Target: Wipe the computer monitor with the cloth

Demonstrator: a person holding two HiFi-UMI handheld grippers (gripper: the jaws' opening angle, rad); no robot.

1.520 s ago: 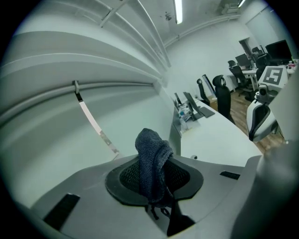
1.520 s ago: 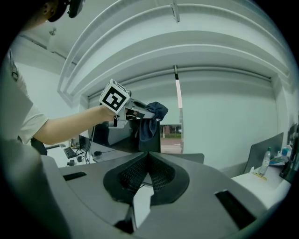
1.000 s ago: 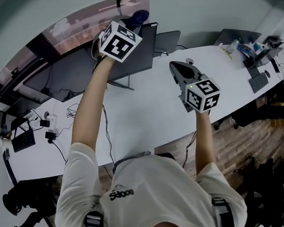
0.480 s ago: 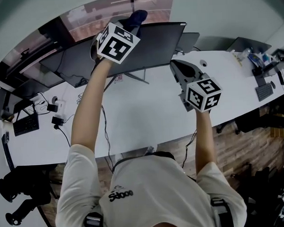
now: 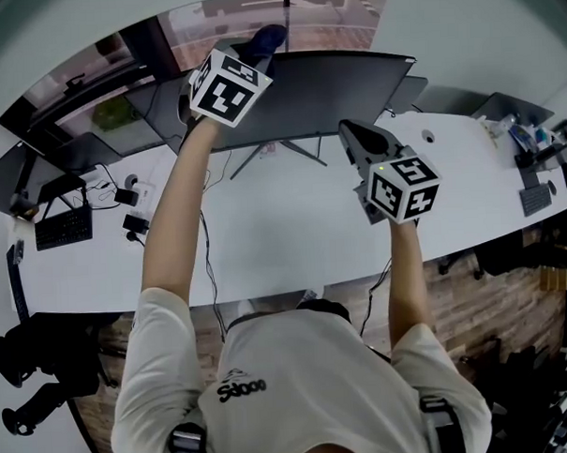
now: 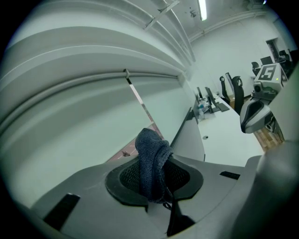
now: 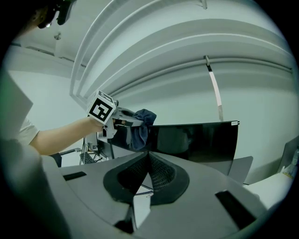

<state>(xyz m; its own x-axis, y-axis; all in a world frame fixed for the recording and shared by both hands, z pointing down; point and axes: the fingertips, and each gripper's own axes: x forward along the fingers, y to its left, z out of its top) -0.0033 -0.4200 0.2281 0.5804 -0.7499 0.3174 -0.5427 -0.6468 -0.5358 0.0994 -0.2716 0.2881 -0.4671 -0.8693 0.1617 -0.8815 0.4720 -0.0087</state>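
The dark computer monitor [image 5: 334, 92] stands on the long white desk [image 5: 284, 235]. My left gripper [image 5: 255, 49] is raised at the screen's upper left part and is shut on a dark blue cloth [image 5: 268, 36]. In the left gripper view the cloth [image 6: 152, 161] hangs bunched between the jaws. In the right gripper view the cloth [image 7: 141, 125] rests against the monitor [image 7: 196, 140] near its top left corner. My right gripper [image 5: 353, 133] hovers over the desk in front of the screen's right half, shut, with nothing in it.
More dark monitors [image 5: 47, 170] line the desk to the left, with a keyboard [image 5: 66, 228] and cables [image 5: 132, 195] beside them. A laptop [image 5: 503, 108] and small items [image 5: 533, 140] lie at the far right. Office chairs [image 5: 36, 363] stand at the near left.
The monitor has slid to the right in the head view, so the left gripper with the cloth now sits nearer the screen's left end. The right gripper has hardly moved.
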